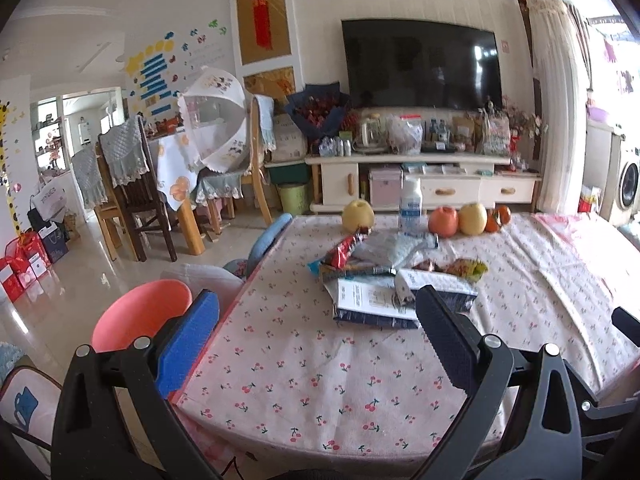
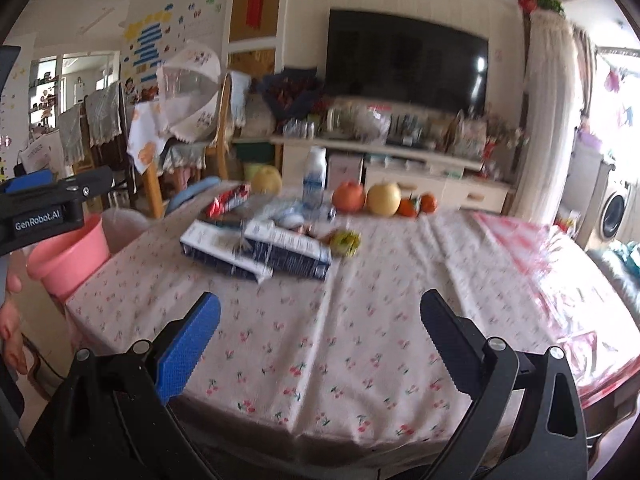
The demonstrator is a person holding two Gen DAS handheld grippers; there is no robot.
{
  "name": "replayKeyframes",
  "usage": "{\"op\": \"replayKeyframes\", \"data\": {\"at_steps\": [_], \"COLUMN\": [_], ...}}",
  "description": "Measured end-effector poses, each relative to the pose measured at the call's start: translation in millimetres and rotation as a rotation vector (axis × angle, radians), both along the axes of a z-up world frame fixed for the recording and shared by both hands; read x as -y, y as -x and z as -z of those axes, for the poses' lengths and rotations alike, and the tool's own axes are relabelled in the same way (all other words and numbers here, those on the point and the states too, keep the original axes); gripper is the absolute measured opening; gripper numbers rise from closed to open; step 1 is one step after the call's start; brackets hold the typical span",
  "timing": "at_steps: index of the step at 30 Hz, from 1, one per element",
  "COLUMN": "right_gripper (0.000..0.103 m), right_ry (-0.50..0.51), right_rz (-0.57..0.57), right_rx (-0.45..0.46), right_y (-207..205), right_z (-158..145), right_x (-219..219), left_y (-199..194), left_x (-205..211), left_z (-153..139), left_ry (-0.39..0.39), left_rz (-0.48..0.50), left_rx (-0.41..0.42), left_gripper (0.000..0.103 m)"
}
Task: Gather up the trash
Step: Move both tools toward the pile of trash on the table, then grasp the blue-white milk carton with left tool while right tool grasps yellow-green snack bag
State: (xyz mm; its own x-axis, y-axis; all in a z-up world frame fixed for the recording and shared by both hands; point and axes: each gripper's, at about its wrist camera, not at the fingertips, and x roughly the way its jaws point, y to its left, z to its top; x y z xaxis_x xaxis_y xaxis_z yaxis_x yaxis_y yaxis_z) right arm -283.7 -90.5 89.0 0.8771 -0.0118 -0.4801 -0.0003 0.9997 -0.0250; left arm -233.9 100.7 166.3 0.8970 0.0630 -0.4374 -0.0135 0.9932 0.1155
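Nearest, the left hand-held gripper (image 1: 316, 336) and the right hand-held gripper (image 2: 320, 340) both hover wide open and empty over the cherry-print tabletop (image 1: 304, 380). Beyond them the trash lies mid-table: two flattened cartons (image 2: 256, 248), a red snack wrapper (image 1: 344, 250) and a yellow-green wrapper (image 2: 345, 242). A pink bin (image 2: 68, 258) stands beside the left edge, with fruit (image 1: 472, 218) and a bottle (image 1: 410, 206) farthest back

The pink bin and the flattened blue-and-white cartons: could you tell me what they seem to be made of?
Pink bin: probably moulded plastic, smooth, with an even matte colour and a rolled rim. Flattened cartons: likely printed paperboard, judging by the sharp creases and flat panels; any coating cannot be told.
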Motion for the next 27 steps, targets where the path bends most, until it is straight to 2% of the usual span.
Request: {"op": "replayKeyframes", "data": {"at_steps": [4,11,16,22,27], "right_gripper": [0.099,0.099,0.099,0.099,0.099], "right_ry": [-0.02,-0.086,-0.181,-0.278,-0.327], "right_rz": [0.002,0.071,0.039,0.041,0.056], "right_rx": [-0.039,-0.107,-0.156,-0.209,-0.225], "right_y": [-13.2,-49.8,-78.8,-113.9,-146.3], "right_z": [15.8,38.3,50.1,61.0,65.4], "right_x": [11.0,49.7,67.8,88.6,105.9], "left_y": [-14.2,-38.2,-57.7,-88.3,-110.5], "left_x": [3.7,11.7,16.3,-7.1,-15.7], "left_z": [17.0,52.7,69.5,82.2,87.2], "left_ry": [0.009,0.076,0.069,0.254,0.339], "left_rz": [0.045,0.139,0.146,0.087,0.039], "left_rx": [-0.055,-0.159,-0.194,-0.278,-0.306], "left_gripper": [0.099,0.099,0.099,0.099,0.099]}}
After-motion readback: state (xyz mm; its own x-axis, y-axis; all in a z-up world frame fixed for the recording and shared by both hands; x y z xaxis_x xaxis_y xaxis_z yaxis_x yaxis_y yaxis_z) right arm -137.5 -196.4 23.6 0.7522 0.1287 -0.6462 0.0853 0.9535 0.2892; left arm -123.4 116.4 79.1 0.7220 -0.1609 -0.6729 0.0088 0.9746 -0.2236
